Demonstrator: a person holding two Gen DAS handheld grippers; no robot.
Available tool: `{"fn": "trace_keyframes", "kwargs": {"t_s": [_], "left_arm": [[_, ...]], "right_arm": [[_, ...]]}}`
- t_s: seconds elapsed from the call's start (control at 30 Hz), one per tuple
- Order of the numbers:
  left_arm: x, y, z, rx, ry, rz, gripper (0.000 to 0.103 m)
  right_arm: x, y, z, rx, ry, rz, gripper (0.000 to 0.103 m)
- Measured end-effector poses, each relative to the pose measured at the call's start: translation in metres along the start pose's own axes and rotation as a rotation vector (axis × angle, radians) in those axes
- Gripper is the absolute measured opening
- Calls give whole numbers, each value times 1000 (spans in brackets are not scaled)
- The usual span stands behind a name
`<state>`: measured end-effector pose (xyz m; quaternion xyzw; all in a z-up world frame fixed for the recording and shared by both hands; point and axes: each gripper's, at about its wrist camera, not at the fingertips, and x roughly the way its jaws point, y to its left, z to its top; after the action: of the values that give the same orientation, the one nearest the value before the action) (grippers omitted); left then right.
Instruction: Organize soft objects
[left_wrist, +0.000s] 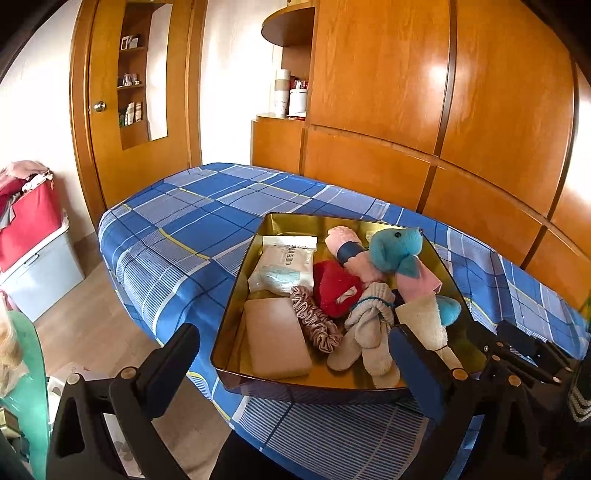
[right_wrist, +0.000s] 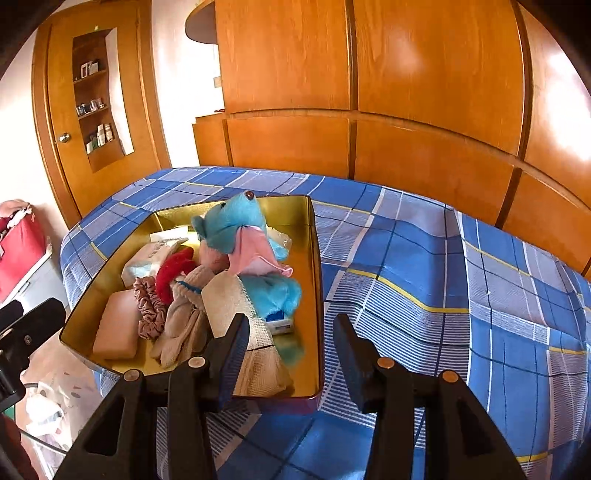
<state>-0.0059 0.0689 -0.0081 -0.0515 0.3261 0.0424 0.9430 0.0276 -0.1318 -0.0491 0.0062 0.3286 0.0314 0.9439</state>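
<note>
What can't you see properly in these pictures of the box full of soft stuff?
- Small blue and white packet: right view, mostly under the blue plush toy.
- Writing on the white packet: left view, too small.
- Shelf items in the door: both views, too tiny.
- Red bag: cut off by the left edge.

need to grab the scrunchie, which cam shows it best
Left wrist: the scrunchie lies nearly whole between the beige pad and the socks. Right wrist shows the scrunchie smaller and bunched.
</note>
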Motion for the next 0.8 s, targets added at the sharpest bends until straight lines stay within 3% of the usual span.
{"fn": "trace_keyframes", "kwargs": {"t_s": [0.8], "left_arm": [[-2, 3, 0, -8, 5, 3, 103]], "right_arm": [[-9, 6, -3, -7, -28, 11, 47]]}}
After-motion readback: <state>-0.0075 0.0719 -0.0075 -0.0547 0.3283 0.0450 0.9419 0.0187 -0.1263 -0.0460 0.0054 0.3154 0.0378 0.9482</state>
